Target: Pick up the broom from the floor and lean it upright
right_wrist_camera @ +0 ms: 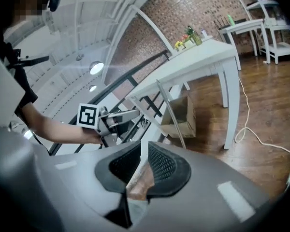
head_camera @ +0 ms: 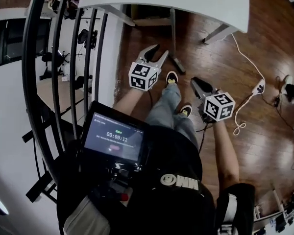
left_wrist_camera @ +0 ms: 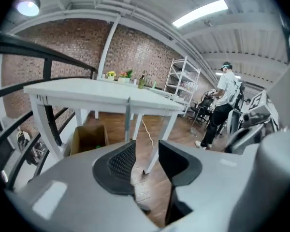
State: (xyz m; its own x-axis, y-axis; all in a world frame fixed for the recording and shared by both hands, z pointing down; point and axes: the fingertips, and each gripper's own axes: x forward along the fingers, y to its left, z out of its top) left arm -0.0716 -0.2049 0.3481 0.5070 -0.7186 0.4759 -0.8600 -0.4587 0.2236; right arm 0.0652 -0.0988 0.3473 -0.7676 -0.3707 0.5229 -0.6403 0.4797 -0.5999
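Two tools, both empty: the left tool [head_camera: 159,51] holds its jaws moderately apart with only floor showing between them, and the right tool [head_camera: 196,82] is nearly closed on nothing. Beyond them the slim grey-handled broom [head_camera: 173,33] leans upright against the white desk [head_camera: 186,4], its head on the wooden floor [head_camera: 225,82]. It looks light, stiff and smooth, so mid-handle seems the best place to hold it. Under the desk, an open brown cardboard box [left_wrist_camera: 87,138] holds something green.

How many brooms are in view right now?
1. The broom leans upright against the edge of the white table; others may be hidden behind the railing.
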